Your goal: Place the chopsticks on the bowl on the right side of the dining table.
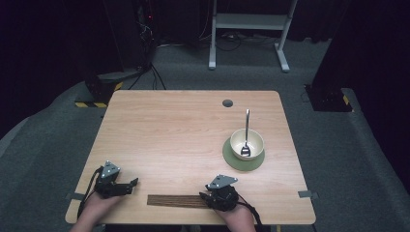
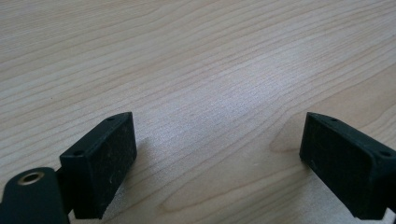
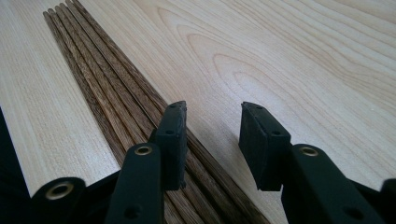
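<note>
High view: sticks [image 1: 176,200], a flat row of dark wooden rods, lie along the near edge of the surface [image 1: 183,130], long axis parallel to that edge. The right gripper [image 1: 212,199] sits at their right end; the left gripper [image 1: 129,185] rests towards the near left corner, apart from their left end. The right hand is the nearer one. A bowl [image 1: 247,144] with a spoon [image 1: 246,133] stands on a green mat [image 1: 232,159] towards the right edge, well apart from both.

Right gripper view: the sticks [image 3: 100,88] run away from the gripper [image 3: 212,140] towards the upper left. Its left jaw stands over the row's outer rods; the right jaw stands over bare surface just beside them. Jaws partly closed, pads pressing on nothing that can be seen. Judged: the gripper lines up along the rods rather than across them, so the grasp depends on which rods fall in the gap.

Left gripper view: gripper [image 2: 217,154] released, jaws wide over bare surface, nothing between.
</note>
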### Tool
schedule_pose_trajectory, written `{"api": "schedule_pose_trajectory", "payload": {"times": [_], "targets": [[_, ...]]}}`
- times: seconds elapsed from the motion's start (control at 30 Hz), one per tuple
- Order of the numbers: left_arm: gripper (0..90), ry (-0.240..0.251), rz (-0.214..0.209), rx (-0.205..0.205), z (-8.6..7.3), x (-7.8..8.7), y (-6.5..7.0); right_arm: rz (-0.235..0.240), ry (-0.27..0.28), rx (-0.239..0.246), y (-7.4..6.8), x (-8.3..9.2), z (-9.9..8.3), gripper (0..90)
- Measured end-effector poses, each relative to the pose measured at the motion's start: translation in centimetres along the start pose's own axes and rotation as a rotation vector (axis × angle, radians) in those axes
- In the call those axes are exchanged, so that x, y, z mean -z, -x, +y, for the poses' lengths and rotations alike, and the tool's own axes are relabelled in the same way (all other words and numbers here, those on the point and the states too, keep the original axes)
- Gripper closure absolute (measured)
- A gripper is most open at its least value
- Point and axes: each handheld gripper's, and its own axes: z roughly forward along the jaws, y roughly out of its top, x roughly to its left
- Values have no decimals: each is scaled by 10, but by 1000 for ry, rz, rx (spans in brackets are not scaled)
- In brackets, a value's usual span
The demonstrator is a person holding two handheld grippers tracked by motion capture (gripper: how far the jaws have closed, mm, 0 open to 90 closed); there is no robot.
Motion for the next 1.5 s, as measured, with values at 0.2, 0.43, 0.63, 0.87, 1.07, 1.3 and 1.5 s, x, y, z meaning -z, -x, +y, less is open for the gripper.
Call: {"api": "schedule_pose_trajectory", "payload": {"times": [0.2,0.43,0.63,0.87,1.07,1.3,1.5], "targets": [[112,0,-1,-1,0,0,0,-12,1,-8,2,0,0,619],[115,0,-1,-1,0,0,0,-39,-5,-33,9,-1,-2,620],[118,0,-2,-3,0,0,0,-71,-2,-39,16,1,-3,659],[121,2,-4,-2,0,0,0,-88,0,-32,18,2,-4,708],[122,3,-8,-2,0,0,0,-112,1,-37,21,4,-5,760],[123,3,-7,-3,0,0,0,-118,4,-55,26,7,-8,801],[126,3,-8,-3,0,0,0,-119,10,-53,29,7,-9,826]]}}
